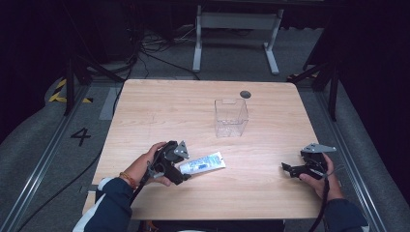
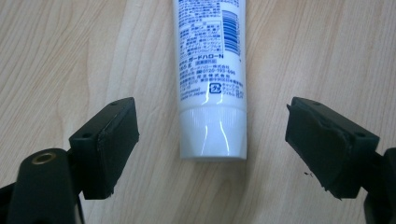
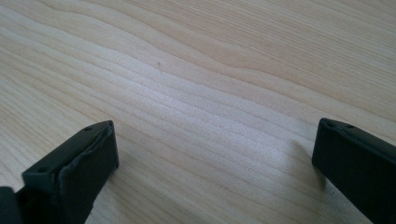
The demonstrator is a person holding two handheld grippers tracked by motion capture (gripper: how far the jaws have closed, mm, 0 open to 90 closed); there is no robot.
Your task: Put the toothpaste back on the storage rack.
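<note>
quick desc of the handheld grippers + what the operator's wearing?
Both are black handheld units, each with a two-jaw claw: left claw, right claw. The jaws are blocky black pads with screw holes. A grey three-cornered plate sits on top of each, and a black cable trails off. Sleeves are dark navy, the left with a white stripe; beaded bracelet on the left wrist.

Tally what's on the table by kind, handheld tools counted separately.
White tube: 1
Clear plastic container: 1
Handheld tools: 2, the left tool and the right tool, both open
Total: 4
</note>
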